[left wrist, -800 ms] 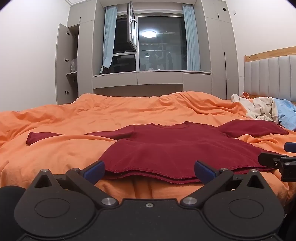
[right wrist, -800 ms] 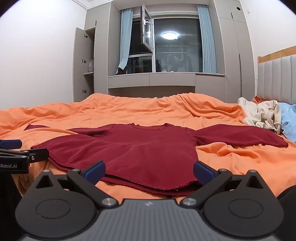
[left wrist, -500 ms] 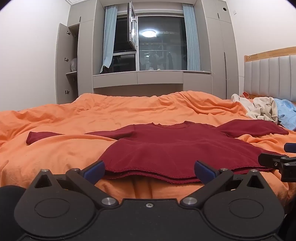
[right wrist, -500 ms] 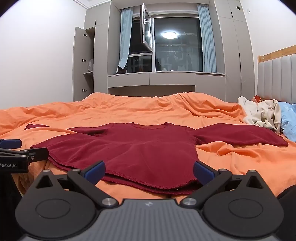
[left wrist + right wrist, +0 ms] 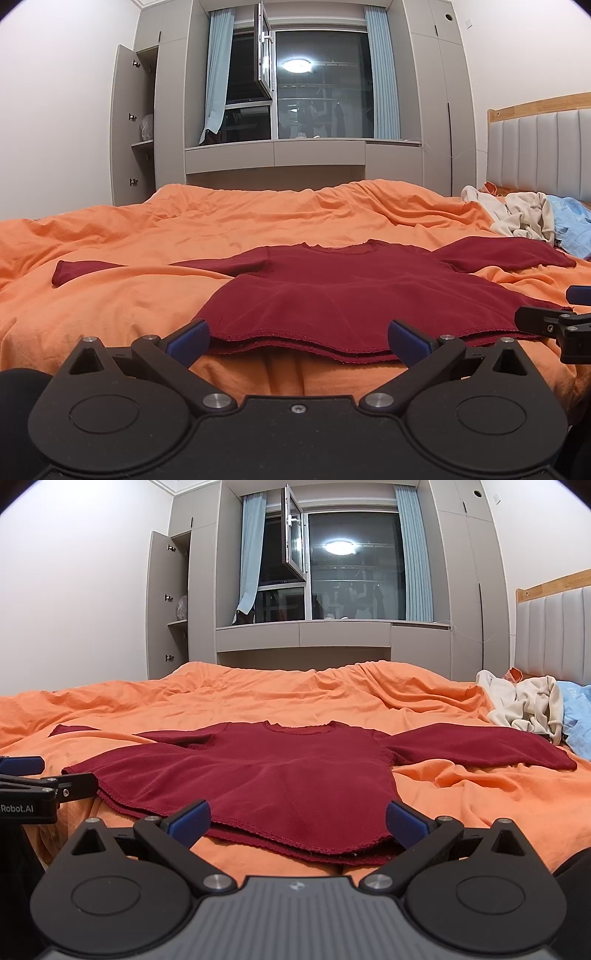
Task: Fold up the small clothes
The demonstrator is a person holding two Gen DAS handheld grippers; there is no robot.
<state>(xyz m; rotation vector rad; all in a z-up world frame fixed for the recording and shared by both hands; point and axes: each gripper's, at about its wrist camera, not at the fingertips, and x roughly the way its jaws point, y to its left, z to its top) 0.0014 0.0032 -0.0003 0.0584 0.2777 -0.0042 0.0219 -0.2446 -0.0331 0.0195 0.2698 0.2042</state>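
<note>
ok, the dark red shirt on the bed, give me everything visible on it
The dark red shirt is a long-sleeved knit-looking top with a round neckline, lying flat on the orange bedcover, hem nearest the cameras and both sleeves spread sideways. The hem edge looks rough, with a second layer peeking out beneath. It is unfolded. The left gripper and right gripper are both open just short of the hem; contact with the cloth cannot be told.

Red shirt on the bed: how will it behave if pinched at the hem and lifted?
Likely floppy: the red shirt follows the orange duvet's bumps. Probably light, as the knit looks thin. Its two hem layers sit offset, so one pinch may catch only the top.
</note>
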